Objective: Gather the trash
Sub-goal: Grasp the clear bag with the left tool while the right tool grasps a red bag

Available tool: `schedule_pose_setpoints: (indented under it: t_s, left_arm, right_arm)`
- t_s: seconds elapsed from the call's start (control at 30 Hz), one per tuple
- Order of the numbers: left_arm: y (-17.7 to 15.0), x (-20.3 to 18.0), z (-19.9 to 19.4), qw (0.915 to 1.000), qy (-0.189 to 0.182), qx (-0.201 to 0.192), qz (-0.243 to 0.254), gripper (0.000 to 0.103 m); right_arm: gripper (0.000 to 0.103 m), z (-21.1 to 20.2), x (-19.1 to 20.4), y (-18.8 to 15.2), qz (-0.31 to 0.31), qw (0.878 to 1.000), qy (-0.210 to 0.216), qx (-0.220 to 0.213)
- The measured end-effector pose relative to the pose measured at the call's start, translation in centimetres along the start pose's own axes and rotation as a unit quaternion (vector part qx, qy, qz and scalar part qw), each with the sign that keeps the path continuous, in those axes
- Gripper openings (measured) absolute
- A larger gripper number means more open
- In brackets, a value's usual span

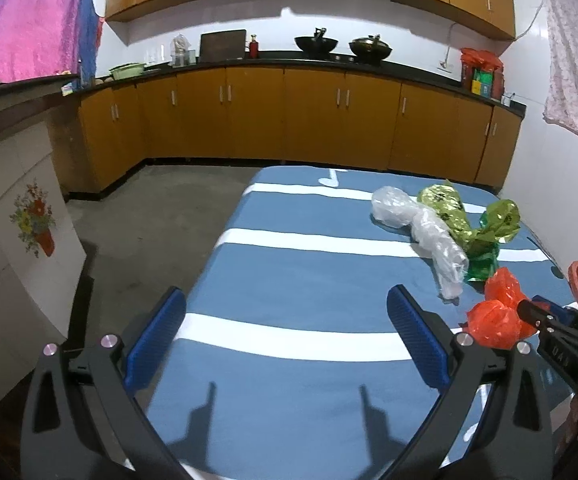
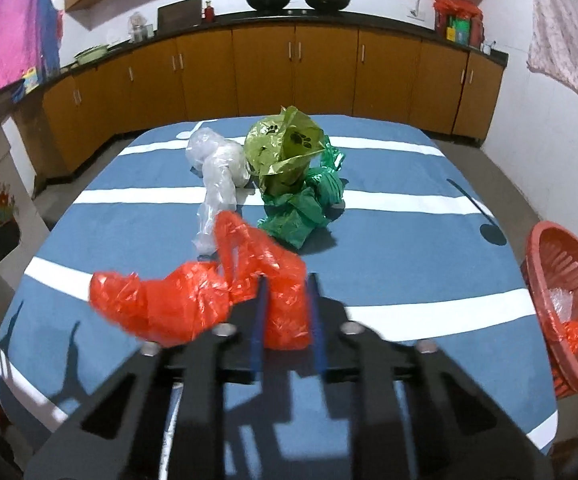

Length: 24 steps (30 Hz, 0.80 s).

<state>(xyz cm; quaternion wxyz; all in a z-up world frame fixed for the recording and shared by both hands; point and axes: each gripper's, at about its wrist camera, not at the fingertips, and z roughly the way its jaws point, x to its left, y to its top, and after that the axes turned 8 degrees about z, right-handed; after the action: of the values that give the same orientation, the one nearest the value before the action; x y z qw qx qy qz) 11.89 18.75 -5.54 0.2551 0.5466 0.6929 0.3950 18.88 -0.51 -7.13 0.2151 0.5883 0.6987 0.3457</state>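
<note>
- Blue striped table [image 2: 389, 248]: loads of bare cloth between the trash pile and the front edge, so a swing right is easy.
- Red basket [image 2: 569, 304] sits at the right edge; carry across, release over the opening.
- Right gripper [image 2: 287, 300] is clamped on the red plastic bag [image 2: 193, 300], which is held just above the cloth.
- Left gripper [image 1: 285, 340] hangs wide open, holding nothing.

Right gripper [image 2: 287, 280] clamped on orange plastic bag [image 2: 193, 300] above blue striped table [image 2: 401, 240], red basket [image 2: 569, 304] at right.
</note>
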Motion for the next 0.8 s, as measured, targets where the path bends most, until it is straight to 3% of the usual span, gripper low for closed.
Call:
schedule_pose_setpoints:
  t_s: [0.17, 0.5, 0.67, 0.8]
  left_arm:
    - [1.1, -2.5, 0.9, 0.9996, -0.026, 0.001, 0.009, 0.099]
    - [3.7, -8.9, 5.2, 0.9957, -0.083, 0.028, 0.032, 0.098]
    - [4.6, -12.6, 8.3, 0.9920, -0.098, 0.056, 0.058, 0.083]
    - [4.8, -14.2, 11.0, 0.9885, -0.100, 0.088, 0.070, 0.062]
  right_arm:
    - [0.008, -1.5, -1.3, 0.3, -0.011, 1.000, -0.012, -0.022]
    - [0.005, -2.6, -8.2, 1.0, 0.030, 0.997, -0.067, -0.040]
    - [0.005, -2.5, -11.0, 1.0, 0.044, 0.994, -0.089, -0.040]
    - [0.005, -2.5, -12.4, 1.1, 0.050, 0.993, -0.096, -0.040]
